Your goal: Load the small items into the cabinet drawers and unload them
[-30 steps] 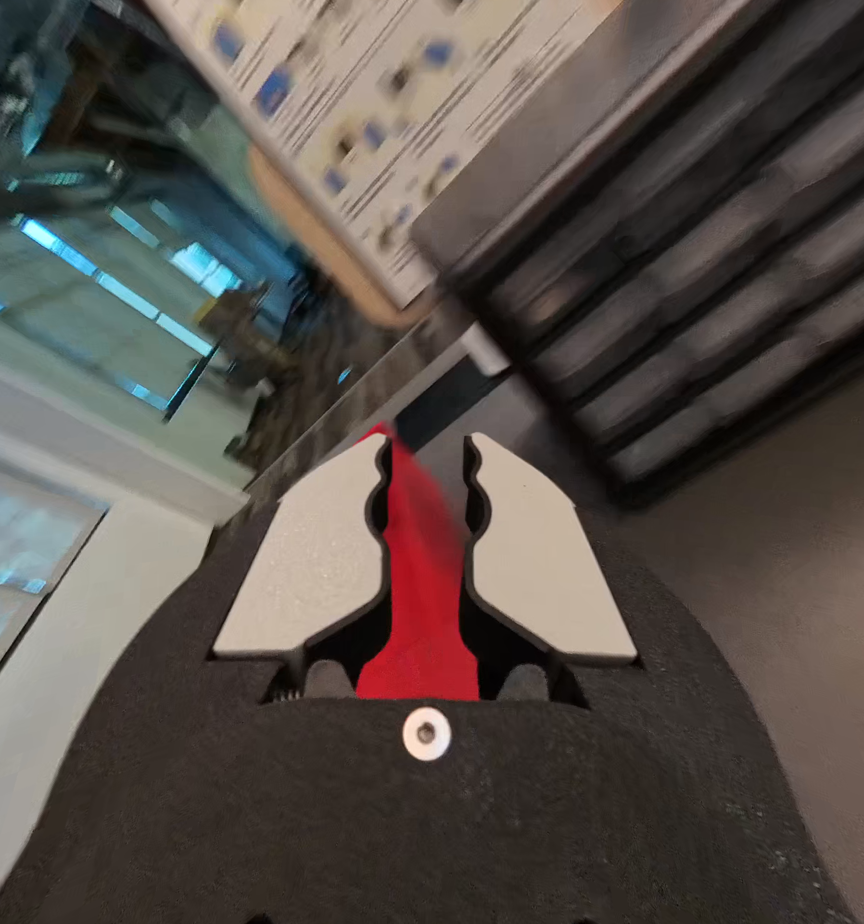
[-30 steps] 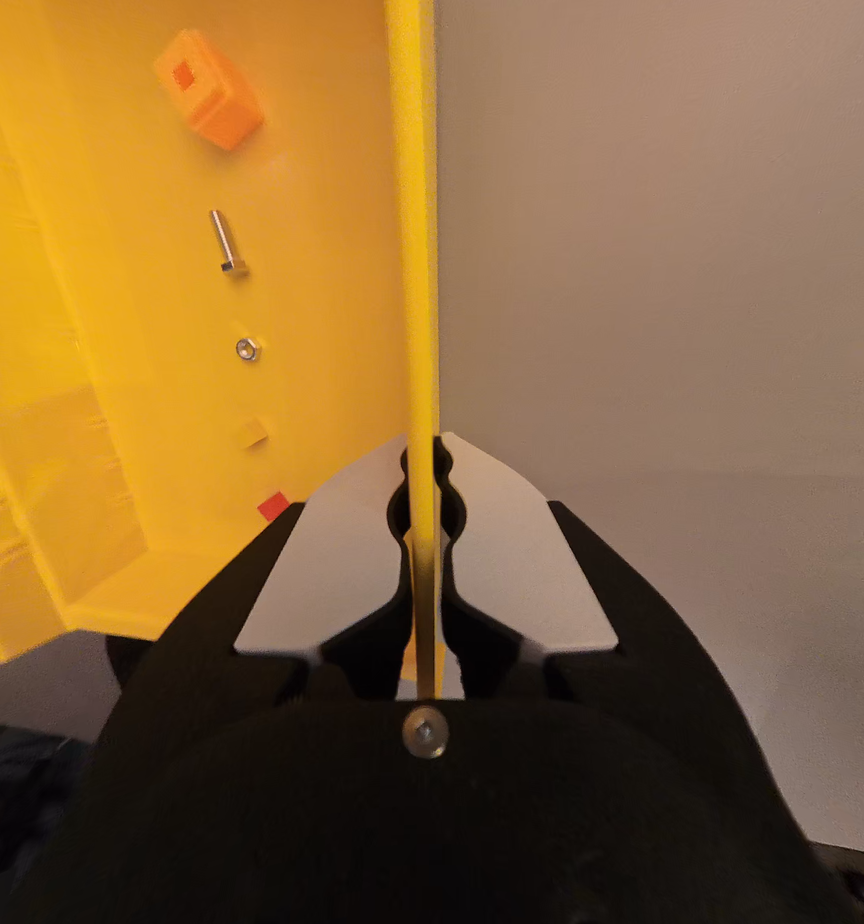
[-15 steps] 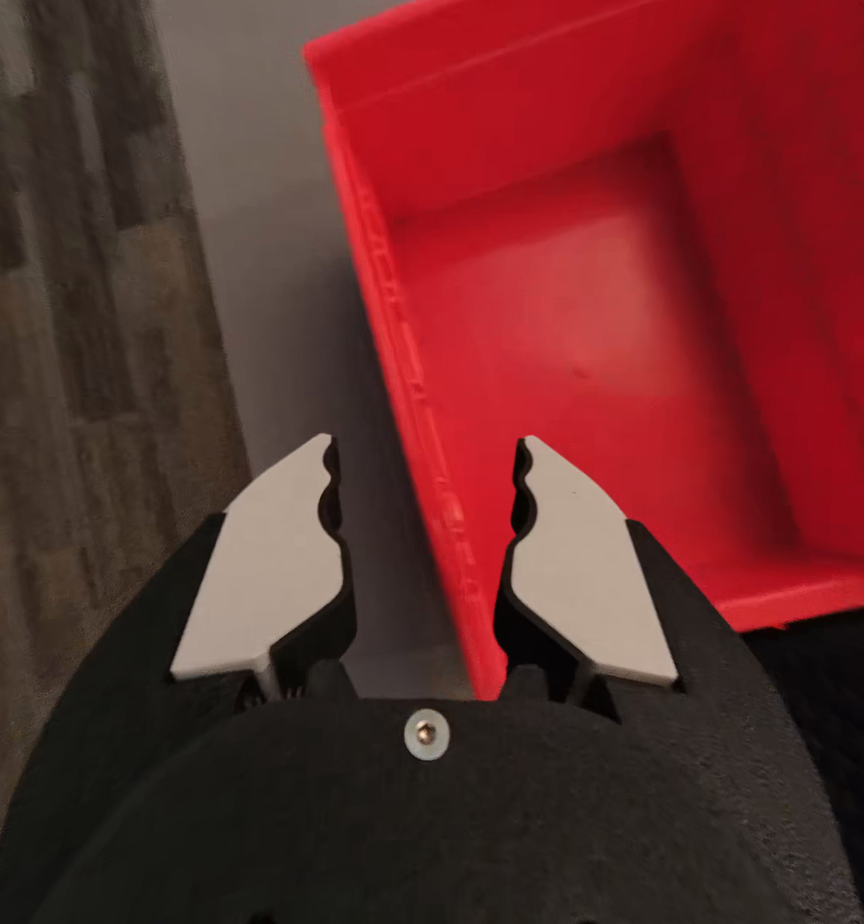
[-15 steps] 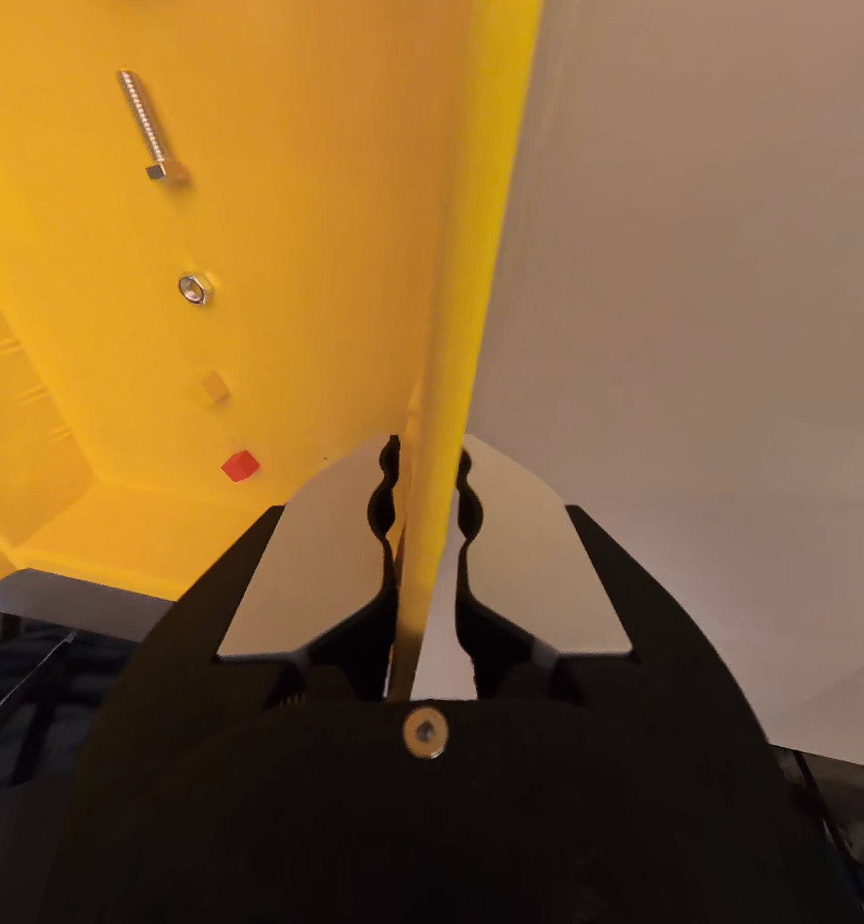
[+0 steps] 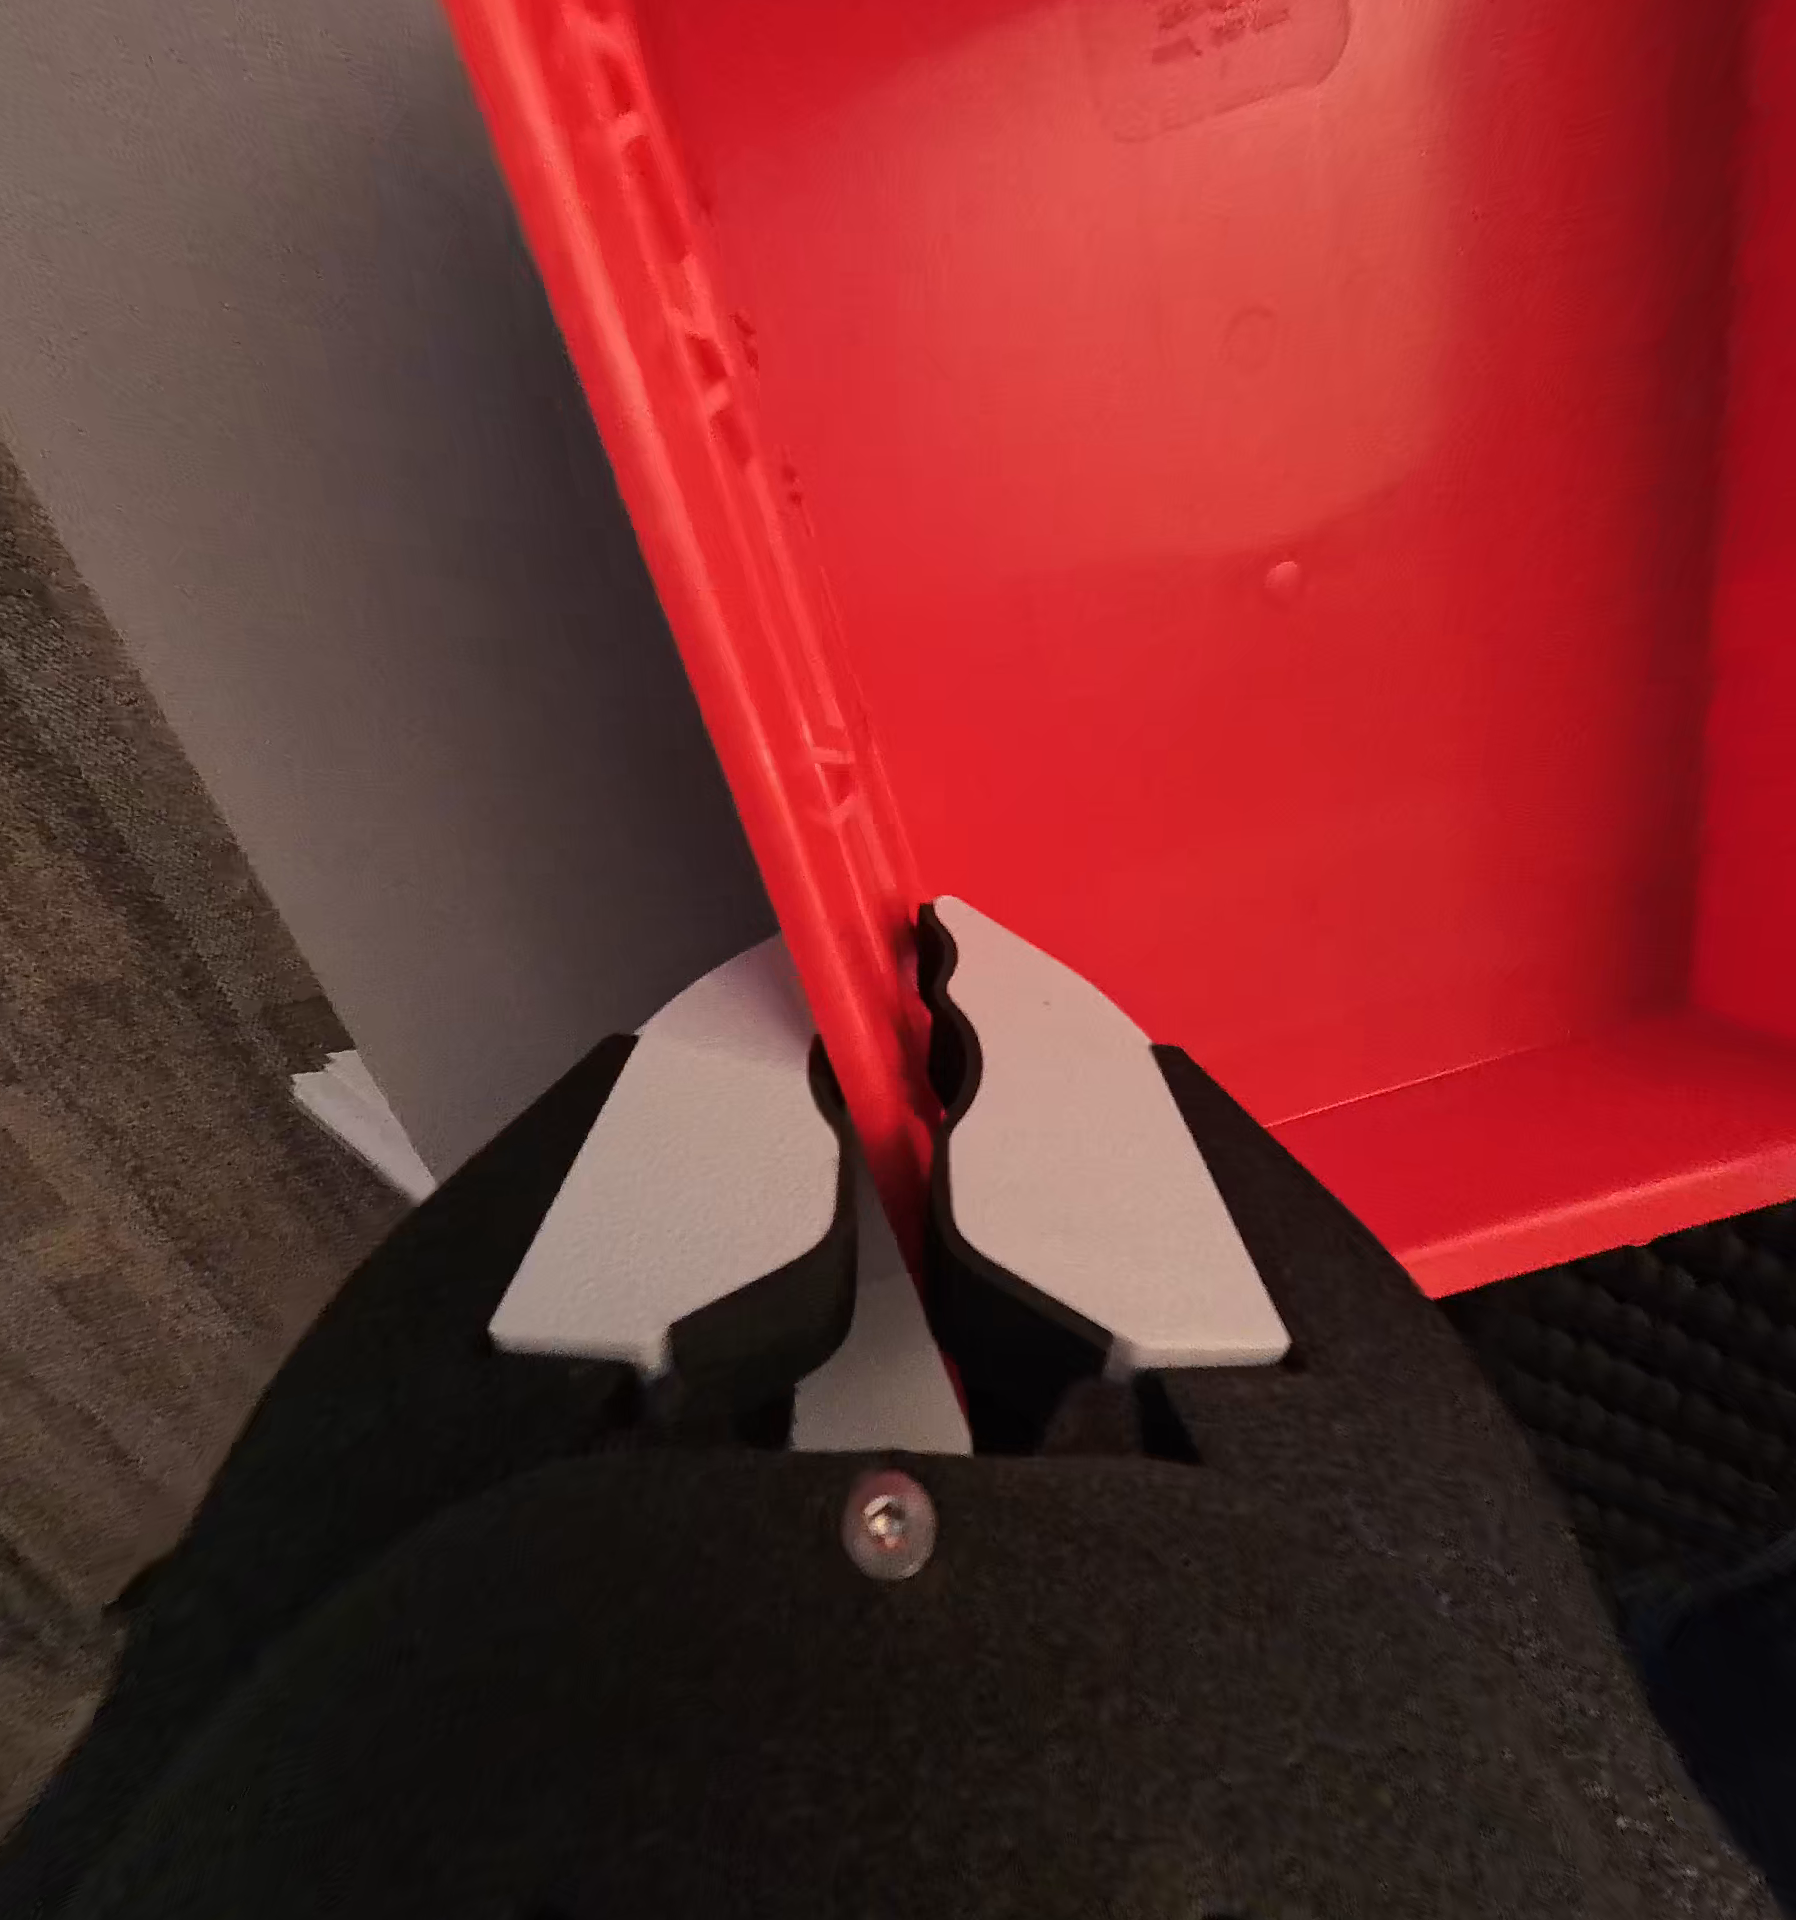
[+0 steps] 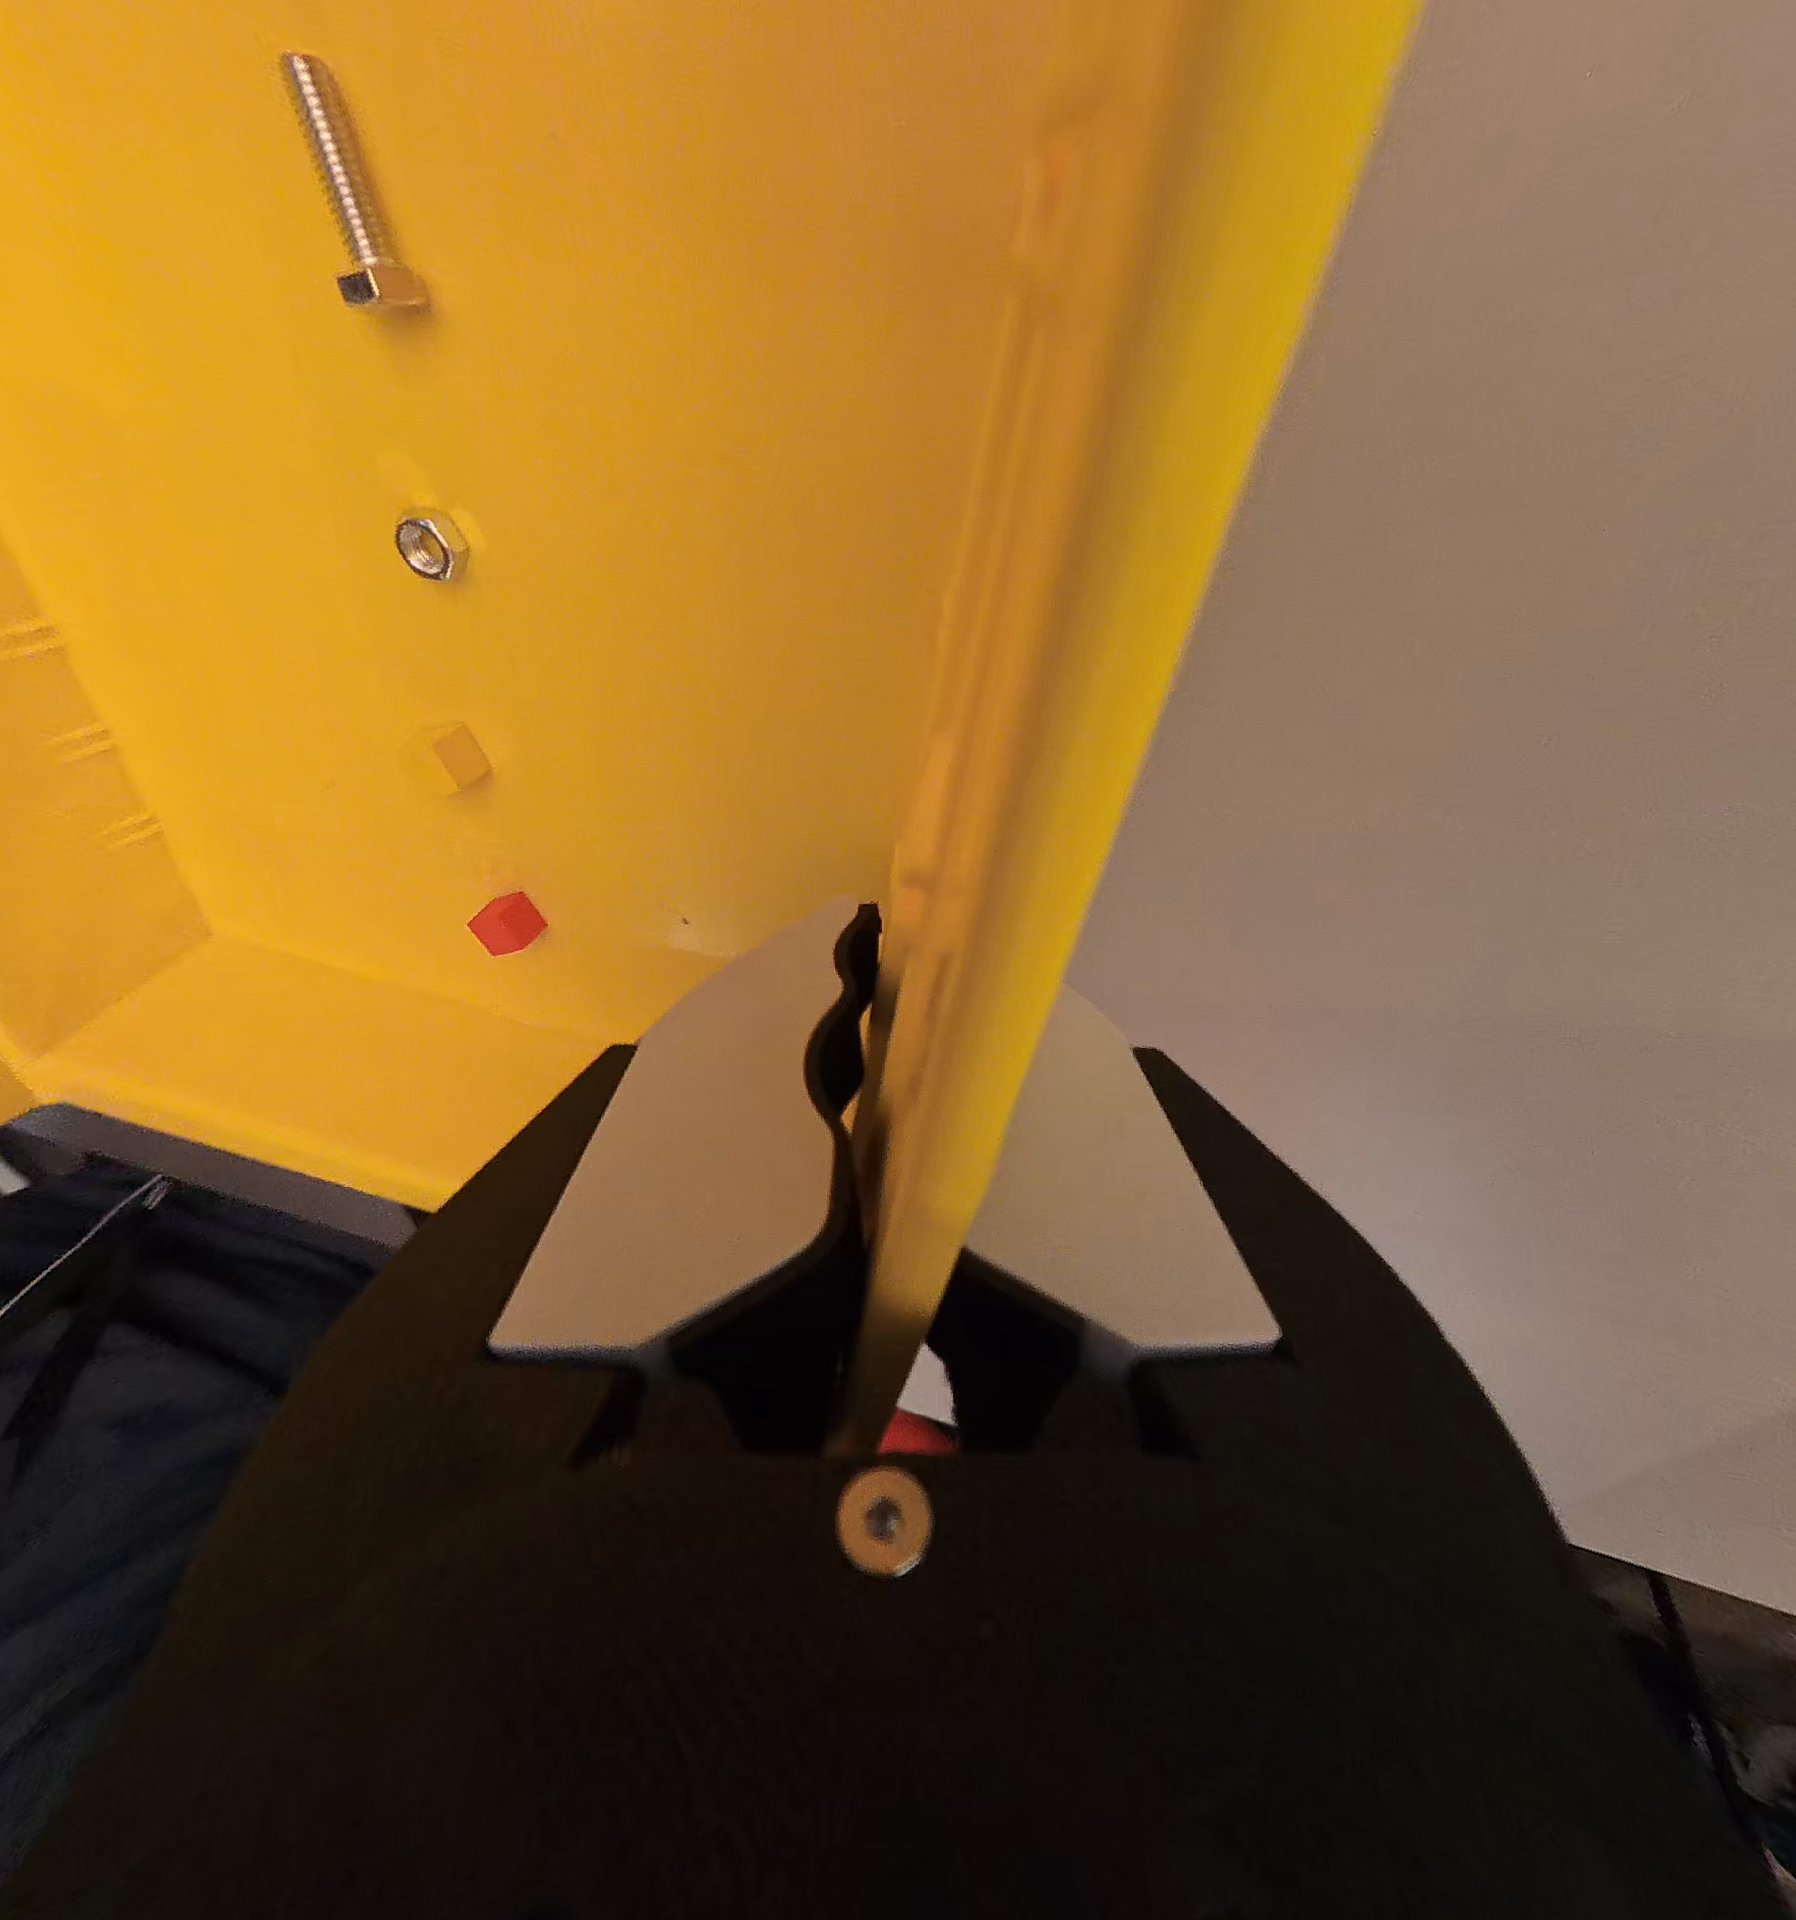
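Small items first: they're all in my yellow bin [image 6: 769, 416], none in the red bin [image 5: 1289, 623]. My left tool [image 5: 873, 997] is clamped narrow on the red bin's left wall, grey surface [image 5: 302, 468] beside it. My right tool [image 6: 967, 987] pinches the yellow bin's right wall; inside sit a bolt [image 6: 354, 197], nut [image 6: 433, 547], yellow cube [image 6: 447, 758] and red cube [image 6: 506, 922] in a line.
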